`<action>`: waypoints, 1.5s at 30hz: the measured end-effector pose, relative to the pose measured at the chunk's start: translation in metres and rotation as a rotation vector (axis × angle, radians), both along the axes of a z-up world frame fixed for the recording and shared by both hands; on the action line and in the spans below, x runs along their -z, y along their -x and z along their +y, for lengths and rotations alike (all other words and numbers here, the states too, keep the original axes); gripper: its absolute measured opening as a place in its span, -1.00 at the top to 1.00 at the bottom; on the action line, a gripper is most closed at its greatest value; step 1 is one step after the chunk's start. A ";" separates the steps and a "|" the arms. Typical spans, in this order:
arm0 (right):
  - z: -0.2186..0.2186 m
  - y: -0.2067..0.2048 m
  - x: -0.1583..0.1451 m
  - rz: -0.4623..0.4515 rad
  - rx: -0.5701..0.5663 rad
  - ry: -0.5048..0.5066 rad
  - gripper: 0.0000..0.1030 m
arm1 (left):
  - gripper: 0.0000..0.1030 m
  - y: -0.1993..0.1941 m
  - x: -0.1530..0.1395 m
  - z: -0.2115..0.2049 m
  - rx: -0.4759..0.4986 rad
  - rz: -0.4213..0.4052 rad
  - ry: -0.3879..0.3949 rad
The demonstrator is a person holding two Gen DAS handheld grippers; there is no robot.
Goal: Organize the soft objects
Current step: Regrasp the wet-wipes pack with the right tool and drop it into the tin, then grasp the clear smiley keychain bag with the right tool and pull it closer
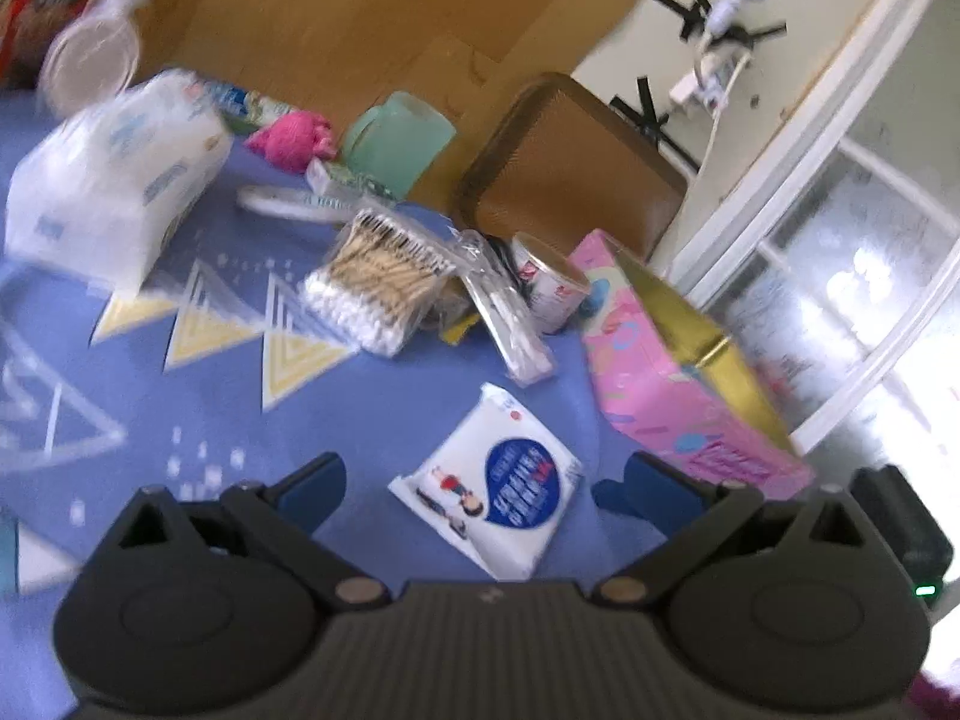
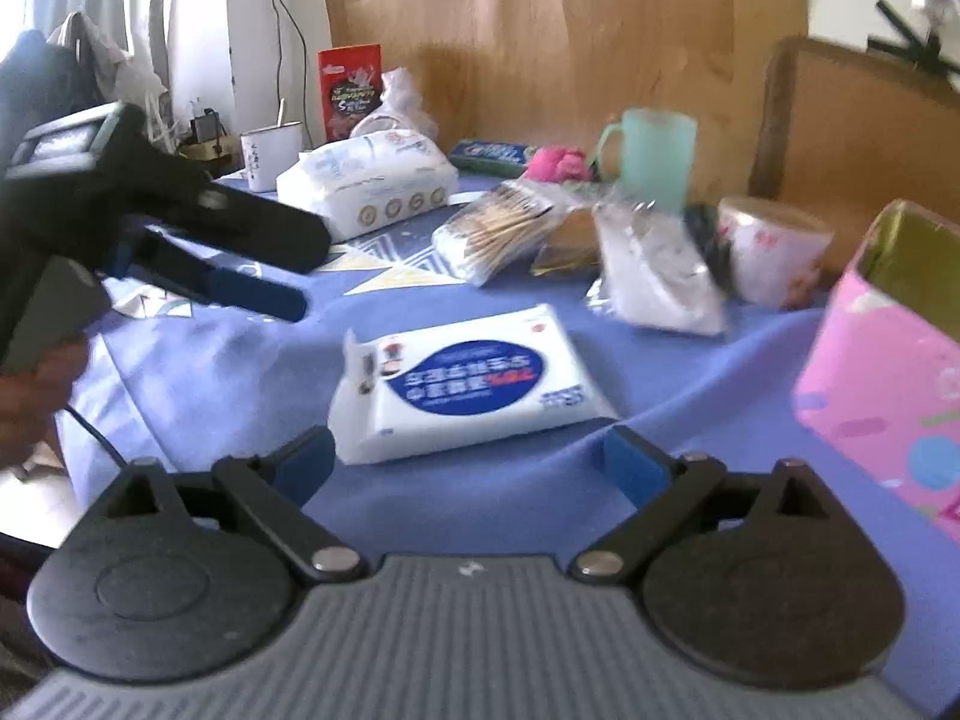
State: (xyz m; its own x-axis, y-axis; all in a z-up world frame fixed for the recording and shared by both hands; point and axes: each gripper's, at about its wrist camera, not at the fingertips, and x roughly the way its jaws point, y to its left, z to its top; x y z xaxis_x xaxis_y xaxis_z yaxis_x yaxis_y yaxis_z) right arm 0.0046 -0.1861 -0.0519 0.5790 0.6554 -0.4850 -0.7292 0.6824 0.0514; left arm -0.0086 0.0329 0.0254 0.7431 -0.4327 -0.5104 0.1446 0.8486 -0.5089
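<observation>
Approach step: tissue pack (image 2: 468, 381) lies centre frame on tabletop (image 2: 690, 420); both grippers' jaws gape empty; next, right gripper (image 2: 474, 468) must straddle pack and close

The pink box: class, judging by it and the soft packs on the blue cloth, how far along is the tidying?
Done: nothing visibly sorted; the pink box shows no soft pack inside, though its interior is mostly hidden. In hand: nothing; the right tongs and the left tongs stand open around the small tissue pack, which lies flat on the cloth. Left: that pack, the big wipes pack, the pink soft thing.
</observation>
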 end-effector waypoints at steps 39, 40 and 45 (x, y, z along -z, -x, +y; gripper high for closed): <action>-0.149 -0.039 -0.028 -0.294 0.789 -0.128 -0.31 | -0.71 -0.100 -0.054 -0.184 0.308 -0.175 -0.090; -0.152 -0.037 -0.028 -0.289 0.788 -0.150 -0.20 | -0.72 -0.093 -0.050 -0.173 0.295 -0.178 -0.088; -0.132 -0.029 -0.034 -0.300 0.665 -0.208 0.44 | -0.79 -0.057 -0.030 -0.098 0.138 -0.174 -0.102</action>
State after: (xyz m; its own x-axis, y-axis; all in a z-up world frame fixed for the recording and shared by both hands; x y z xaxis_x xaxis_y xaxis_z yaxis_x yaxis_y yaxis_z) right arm 0.0336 -0.3177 -0.0182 0.9718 0.1827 -0.1488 -0.1704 0.9811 0.0915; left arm 0.0479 -0.0647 0.0553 0.7611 -0.4889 -0.4263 0.3403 0.8605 -0.3792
